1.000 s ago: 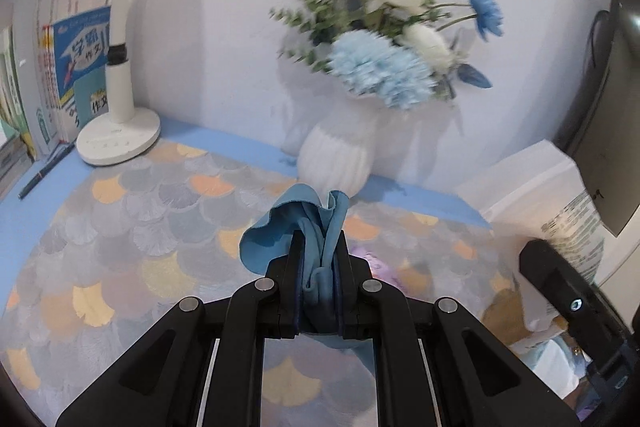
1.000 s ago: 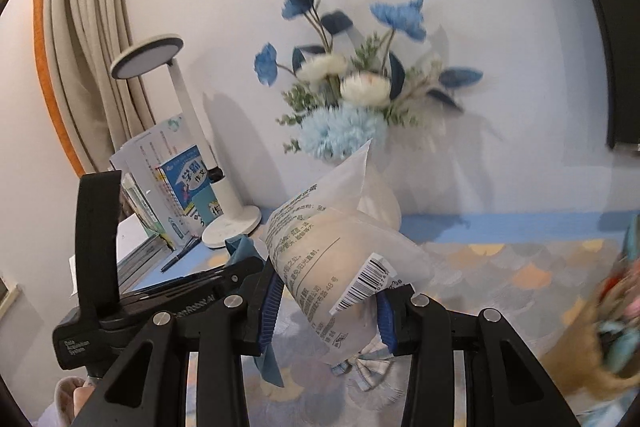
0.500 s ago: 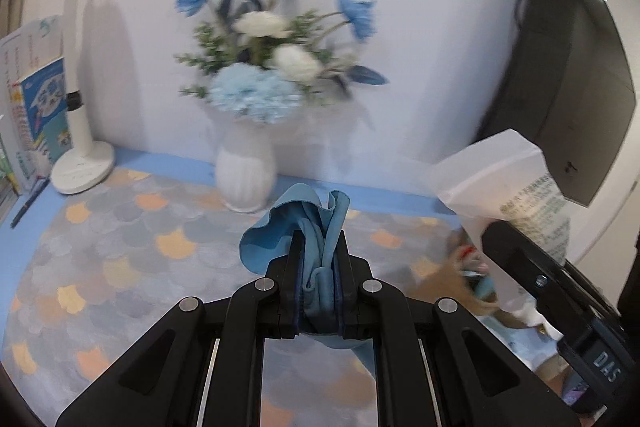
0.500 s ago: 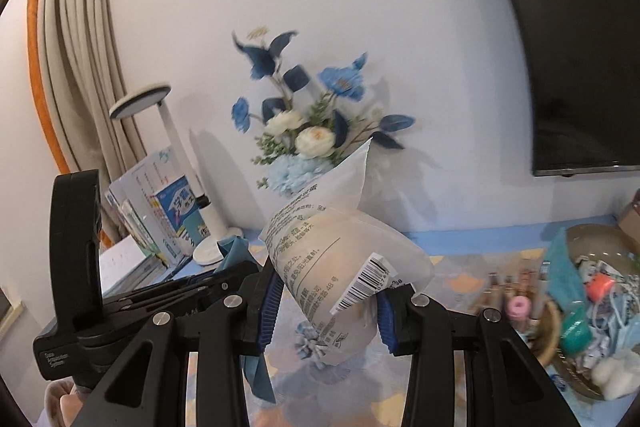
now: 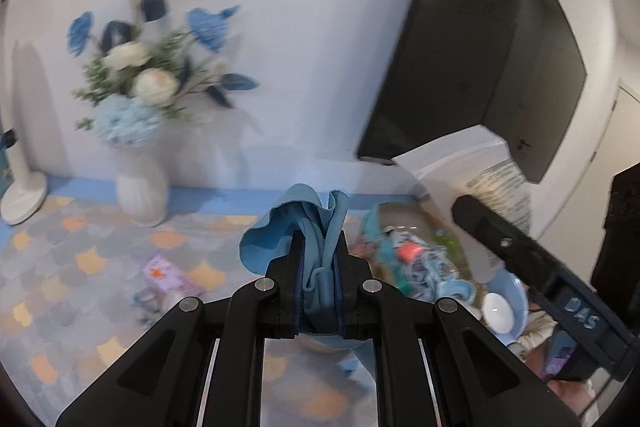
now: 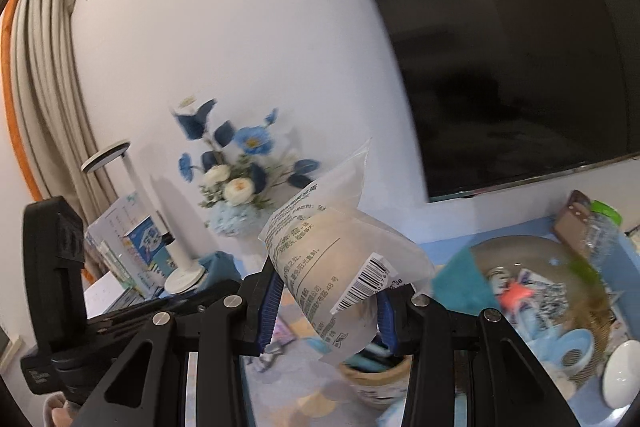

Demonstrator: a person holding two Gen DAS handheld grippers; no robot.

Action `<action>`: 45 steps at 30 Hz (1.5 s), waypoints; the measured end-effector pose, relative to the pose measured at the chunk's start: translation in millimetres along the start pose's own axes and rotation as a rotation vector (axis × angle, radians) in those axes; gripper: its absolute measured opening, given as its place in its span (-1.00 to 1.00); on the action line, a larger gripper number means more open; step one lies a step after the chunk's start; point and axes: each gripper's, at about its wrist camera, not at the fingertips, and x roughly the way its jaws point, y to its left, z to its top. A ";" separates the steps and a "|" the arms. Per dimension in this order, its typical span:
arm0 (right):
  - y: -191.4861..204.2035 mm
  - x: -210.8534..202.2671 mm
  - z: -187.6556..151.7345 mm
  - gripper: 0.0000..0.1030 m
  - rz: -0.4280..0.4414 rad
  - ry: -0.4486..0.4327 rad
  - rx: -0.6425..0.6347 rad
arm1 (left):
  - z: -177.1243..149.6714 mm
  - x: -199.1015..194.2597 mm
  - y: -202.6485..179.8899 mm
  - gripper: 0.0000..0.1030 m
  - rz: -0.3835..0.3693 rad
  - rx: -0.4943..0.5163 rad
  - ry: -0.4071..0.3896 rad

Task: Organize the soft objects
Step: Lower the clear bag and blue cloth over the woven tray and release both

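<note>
- Now both hands have swung away from the vase [image 5: 140, 183] twd the basket [image 6: 516, 247], which has come into view.
- Left gripper [image 5: 318, 267]: fingers pressed tight on a bunched blue cloth [image 5: 296, 227], held above the surface [image 5: 80, 267].
- Right gripper [image 6: 326, 303]: fingers pinching a clear packet [image 6: 340, 255], also aloft.
- Prob. both items are headed for the basket; drop-off not yet done.

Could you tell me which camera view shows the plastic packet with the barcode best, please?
The right wrist view: the packet sits centred, clamped in the right gripper, its print and barcode sharp. The left wrist view shows only its blurred upper end at the right edge.
</note>
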 end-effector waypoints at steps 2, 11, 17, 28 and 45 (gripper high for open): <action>-16.0 -6.2 4.8 -0.22 -0.026 -0.008 0.013 | 6.3 3.1 -15.7 -0.84 -0.038 0.008 0.001; -80.7 -21.4 23.5 -0.22 -0.081 -0.028 0.074 | 22.8 33.6 -79.9 -0.84 -0.133 0.084 0.008; -115.3 -13.3 24.2 -0.22 -0.127 0.001 0.078 | 20.4 70.1 -102.6 -0.84 -0.164 0.101 0.055; -185.6 35.8 16.7 -0.22 -0.187 0.147 0.174 | 1.1 144.9 -133.5 -0.84 -0.173 0.163 0.179; -213.1 71.1 6.6 0.64 -0.227 0.225 0.252 | -10.5 178.7 -137.7 -0.45 -0.075 0.208 0.240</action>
